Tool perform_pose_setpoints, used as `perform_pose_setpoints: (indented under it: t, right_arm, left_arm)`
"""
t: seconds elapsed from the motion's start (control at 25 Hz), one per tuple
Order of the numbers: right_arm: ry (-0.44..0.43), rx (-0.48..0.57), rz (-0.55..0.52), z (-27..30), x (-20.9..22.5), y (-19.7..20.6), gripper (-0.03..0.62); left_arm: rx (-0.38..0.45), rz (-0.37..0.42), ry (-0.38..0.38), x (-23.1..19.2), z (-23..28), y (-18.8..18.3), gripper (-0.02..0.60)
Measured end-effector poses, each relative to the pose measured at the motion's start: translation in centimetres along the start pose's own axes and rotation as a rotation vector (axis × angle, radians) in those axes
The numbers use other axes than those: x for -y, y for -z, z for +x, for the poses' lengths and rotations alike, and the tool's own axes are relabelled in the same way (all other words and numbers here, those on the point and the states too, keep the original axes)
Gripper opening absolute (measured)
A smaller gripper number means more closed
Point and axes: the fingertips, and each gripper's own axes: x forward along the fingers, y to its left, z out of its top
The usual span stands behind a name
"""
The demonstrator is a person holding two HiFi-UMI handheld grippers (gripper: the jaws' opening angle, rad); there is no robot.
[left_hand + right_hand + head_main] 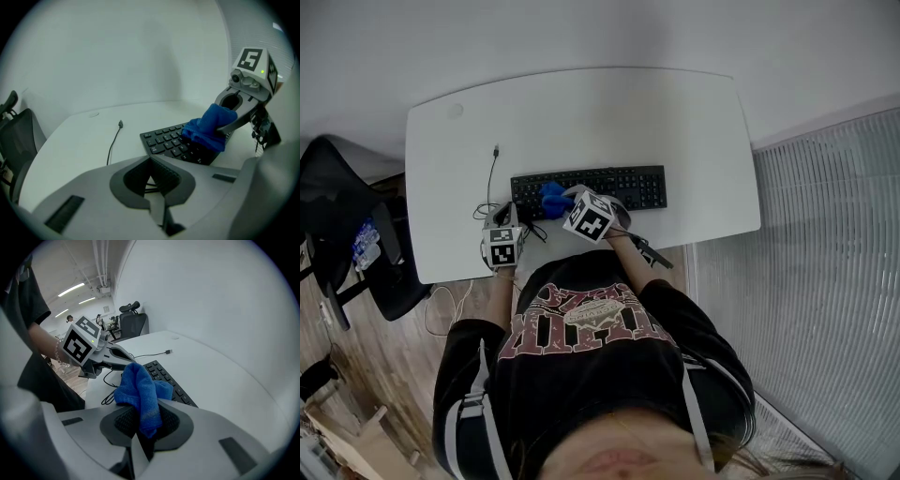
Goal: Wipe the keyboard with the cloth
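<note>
no legible text. arched print on black shirt (pixel 586 319) too blurred to read; keyboard (pixel 591 190) key legends too small.

Tabletop layout at time of inspection.
The keyboard (pixel 614 186) lay along the near edge of the tabletop (pixel 675 112), about midway. The cloth (pixel 551 200) sat on the keyboard's left end, between the jaws of the right gripper (pixel 561 202). A cable (pixel 491 178) lay left of the keyboard. A chair (pixel 337 225) stood beyond the left edge.
</note>
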Motion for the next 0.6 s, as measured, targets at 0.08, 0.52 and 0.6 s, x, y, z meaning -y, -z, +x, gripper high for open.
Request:
perform_pose_setpoints:
  t: [0.08, 0.52, 0.6]
  right_arm:
    - [0.006, -0.006, 0.007, -0.3, 0.3, 0.4, 0.064]
    - [0.017, -0.035, 0.037, -2.1, 2.0, 3.0, 0.064]
    - [0.021, -0.043, 0.046, -2.6, 2.3, 3.6, 0.064]
  left_arm:
    - [-0.002, -0.001, 0.003, 0.1, -0.1, -0.1, 0.032]
    - [-0.009, -0.007, -0.008, 0.2, 0.0, -0.2, 0.032]
    - [-0.008, -0.011, -0.010, 0.2, 0.1, -0.1, 0.032]
